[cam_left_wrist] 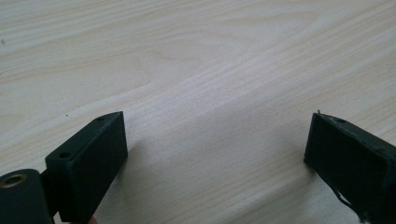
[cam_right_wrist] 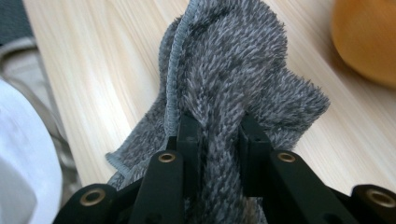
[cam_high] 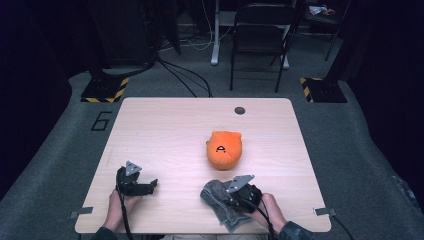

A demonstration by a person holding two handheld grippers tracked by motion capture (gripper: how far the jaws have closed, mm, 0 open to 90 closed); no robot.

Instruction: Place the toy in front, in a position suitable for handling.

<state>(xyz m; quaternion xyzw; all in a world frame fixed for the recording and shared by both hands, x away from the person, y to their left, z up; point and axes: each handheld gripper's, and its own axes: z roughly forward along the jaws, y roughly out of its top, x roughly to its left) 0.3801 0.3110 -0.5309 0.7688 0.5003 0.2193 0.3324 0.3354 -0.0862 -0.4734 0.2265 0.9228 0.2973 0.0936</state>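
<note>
A fuzzy grey cloth lies bunched near the table's front edge, right of centre. My right gripper is shut on the grey cloth; a fold of it is pinched between the two black jaws in the right gripper view. An orange plush toy with a small black face mark sits in the middle of the table, just beyond the cloth, and its orange edge shows at the upper right of the right gripper view. My left gripper rests at the front left, open over bare wood.
The light wooden table has a dark round grommet near its far edge. A folding chair and stand bases with yellow-black tape stand on the grey floor beyond the table.
</note>
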